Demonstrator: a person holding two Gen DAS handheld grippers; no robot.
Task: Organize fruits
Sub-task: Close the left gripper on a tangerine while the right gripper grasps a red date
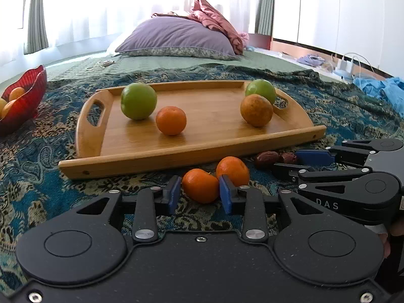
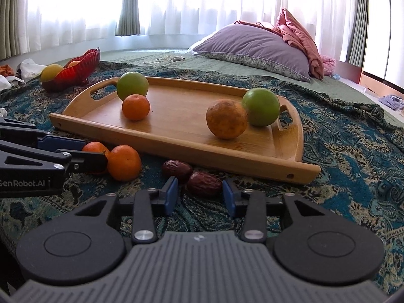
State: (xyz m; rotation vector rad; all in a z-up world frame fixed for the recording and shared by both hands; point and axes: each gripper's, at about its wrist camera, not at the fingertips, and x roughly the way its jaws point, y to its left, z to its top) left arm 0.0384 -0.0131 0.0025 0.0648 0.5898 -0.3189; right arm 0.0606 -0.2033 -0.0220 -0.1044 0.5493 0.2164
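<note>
My left gripper (image 1: 200,195) is shut on a tangerine (image 1: 200,185) lying on the patterned bedspread. A second tangerine (image 1: 233,170) touches it on the right. In the right wrist view my right gripper (image 2: 200,195) stands open around a dark red date (image 2: 204,184): the right pad is against it and a small gap shows at the left pad. Another date (image 2: 176,168) lies just behind. Beyond them, a wooden tray (image 1: 192,156) holds two green apples (image 1: 139,101), a tangerine (image 1: 171,120) and a yellow-brown orange (image 1: 256,110).
A red glass bowl (image 1: 27,101) with orange and yellow fruit sits far left on the bedspread. A purple pillow (image 1: 176,38) and pink bedding lie at the back. Blue cloth (image 1: 381,88) and white chargers with cables are off to the right.
</note>
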